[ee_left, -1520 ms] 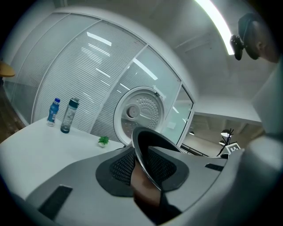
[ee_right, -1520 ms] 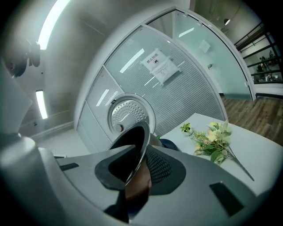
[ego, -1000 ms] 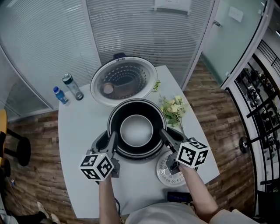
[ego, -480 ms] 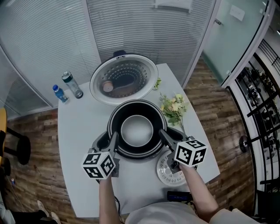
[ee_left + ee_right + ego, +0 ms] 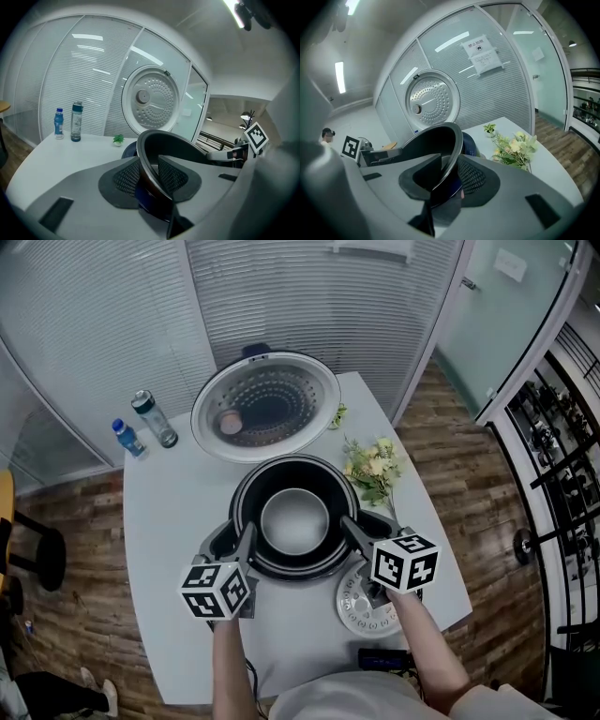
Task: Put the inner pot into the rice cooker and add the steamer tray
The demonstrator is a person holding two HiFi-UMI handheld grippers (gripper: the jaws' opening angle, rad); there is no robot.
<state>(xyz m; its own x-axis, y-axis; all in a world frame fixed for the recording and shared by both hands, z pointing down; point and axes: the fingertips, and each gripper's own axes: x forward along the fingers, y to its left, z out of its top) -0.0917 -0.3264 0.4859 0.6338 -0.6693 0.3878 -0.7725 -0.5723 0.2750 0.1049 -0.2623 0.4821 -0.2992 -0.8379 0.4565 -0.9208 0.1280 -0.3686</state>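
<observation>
The pot (image 5: 293,519) sits inside the cooker (image 5: 217,542), under the open lid (image 5: 266,407). The left gripper (image 5: 246,538) has the pot's rim between its jaws. They are opening, but the pads look like they touch the rim. The right gripper (image 5: 349,526) is opening too, with the rim between its jaws and maybe a tiny gap.

If a hand pulls away too soon, a pad could catch the rim and tip the pot. The right hand could also bump the flowers (image 5: 372,472).

The tray (image 5: 361,607) lies on the table (image 5: 159,512), half hidden under the right hand. I can't see if the pot sits all the way down.
</observation>
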